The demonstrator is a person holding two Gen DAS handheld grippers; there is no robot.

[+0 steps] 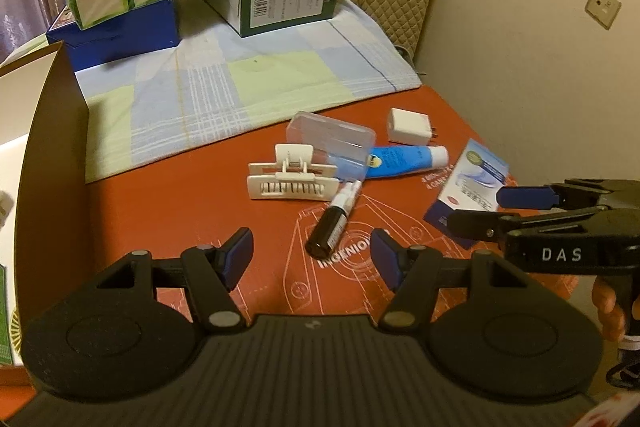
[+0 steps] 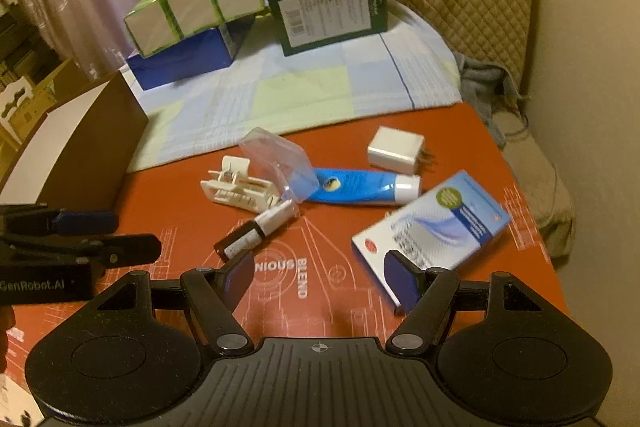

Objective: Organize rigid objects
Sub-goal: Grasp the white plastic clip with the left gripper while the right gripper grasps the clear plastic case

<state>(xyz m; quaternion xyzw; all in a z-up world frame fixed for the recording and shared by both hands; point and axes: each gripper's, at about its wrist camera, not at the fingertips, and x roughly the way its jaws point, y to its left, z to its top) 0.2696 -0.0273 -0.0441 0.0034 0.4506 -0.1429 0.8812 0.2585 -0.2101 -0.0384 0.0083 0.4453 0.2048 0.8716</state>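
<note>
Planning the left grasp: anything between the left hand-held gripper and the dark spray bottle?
Nothing visible. The left hand-held gripper is open, and only bare red mat separates it from the spray bottle.

On the bench (image 2: 180, 195) a loose cluster lies in the middle: the clip (image 2: 234, 187) at the left touches the clear case (image 2: 280, 163), which leans over the tube (image 2: 360, 187) stretching to the right, and the small bottle (image 2: 252, 233) lies just in front of the clip and case. The charger (image 2: 396, 149) sits behind the tube's cap end, and the flat carton (image 2: 432, 231) lies nearest on the right. Behind them all a cloth (image 2: 304, 95) covers the far bench and carries stacked boxes (image 2: 328, 11); an open box (image 2: 80, 147) stands at the left edge.
</note>
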